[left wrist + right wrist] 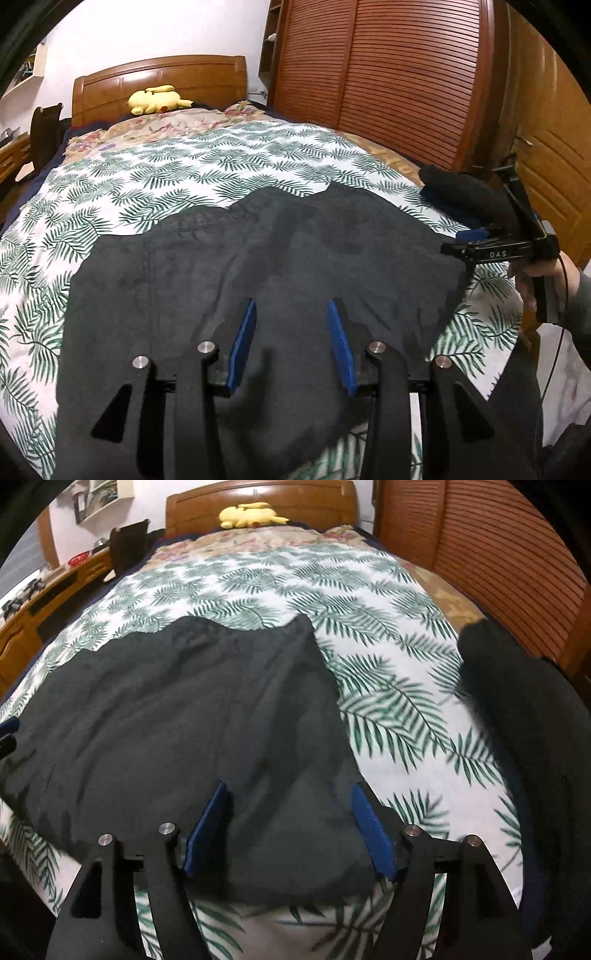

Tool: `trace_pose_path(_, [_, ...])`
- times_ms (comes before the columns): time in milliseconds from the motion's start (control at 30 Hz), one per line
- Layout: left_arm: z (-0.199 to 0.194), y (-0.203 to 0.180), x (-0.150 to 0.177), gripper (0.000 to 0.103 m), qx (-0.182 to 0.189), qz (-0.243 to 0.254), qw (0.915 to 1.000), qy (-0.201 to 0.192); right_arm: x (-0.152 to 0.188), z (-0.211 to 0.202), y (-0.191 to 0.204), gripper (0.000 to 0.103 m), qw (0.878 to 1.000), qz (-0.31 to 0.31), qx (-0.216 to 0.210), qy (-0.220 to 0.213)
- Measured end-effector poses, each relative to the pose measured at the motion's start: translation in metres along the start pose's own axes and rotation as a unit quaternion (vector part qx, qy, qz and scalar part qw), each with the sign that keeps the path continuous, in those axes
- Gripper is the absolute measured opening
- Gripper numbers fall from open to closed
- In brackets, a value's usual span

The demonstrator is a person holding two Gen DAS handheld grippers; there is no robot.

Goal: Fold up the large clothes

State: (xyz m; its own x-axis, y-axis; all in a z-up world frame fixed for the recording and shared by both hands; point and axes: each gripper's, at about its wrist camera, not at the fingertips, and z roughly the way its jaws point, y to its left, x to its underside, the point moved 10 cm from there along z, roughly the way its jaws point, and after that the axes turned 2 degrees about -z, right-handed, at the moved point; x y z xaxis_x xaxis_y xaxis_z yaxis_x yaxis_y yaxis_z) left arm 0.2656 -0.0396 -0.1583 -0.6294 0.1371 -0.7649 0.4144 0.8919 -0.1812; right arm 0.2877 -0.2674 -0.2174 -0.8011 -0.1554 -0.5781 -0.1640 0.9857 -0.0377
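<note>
Bedspread (177,173) printed with green fern fronds on white covers a wooden-framed bed, the landmark for everything else in this bedroom scene. Spread flat across its near half lies the dark grey garment (280,251), a large, matte, woven piece with a visible seam and a ragged, wavy far edge. It looks soft, limp and light, likely to sag and wrinkle when lifted, so the near hem corners seem the sensible places to pinch it. Toward the bedspread's right edge, a second dark bundle of cloth (517,709) sits apart from the garment. At the far end of the bedspread, against the headboard, rests a yellow plush toy (157,99). Closest to the bedspread's near edge, the left gripper (291,325) and right gripper (291,812) hover over the garment, blue-padded jaws spread wide, gripping nothing.
</note>
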Motion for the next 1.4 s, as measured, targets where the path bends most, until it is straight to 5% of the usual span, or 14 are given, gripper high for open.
trace_pose_path(633, [0.006,-0.014,0.036,0.039,0.01,0.004,0.9997,0.022,0.031,0.01,-0.017,0.084,0.998,0.063,0.009,0.026])
trace_pose_path(1000, [0.019,-0.011,0.043,0.039,0.003,0.001,0.9993,0.037,0.043,0.023,-0.013,0.084,0.995,0.088,-0.027,0.04])
trace_pose_path(1400, [0.016,-0.009,0.04,0.039,0.001,-0.002,0.9994,0.036,0.037,0.014,0.014,0.032,0.997,0.049,-0.053,0.039])
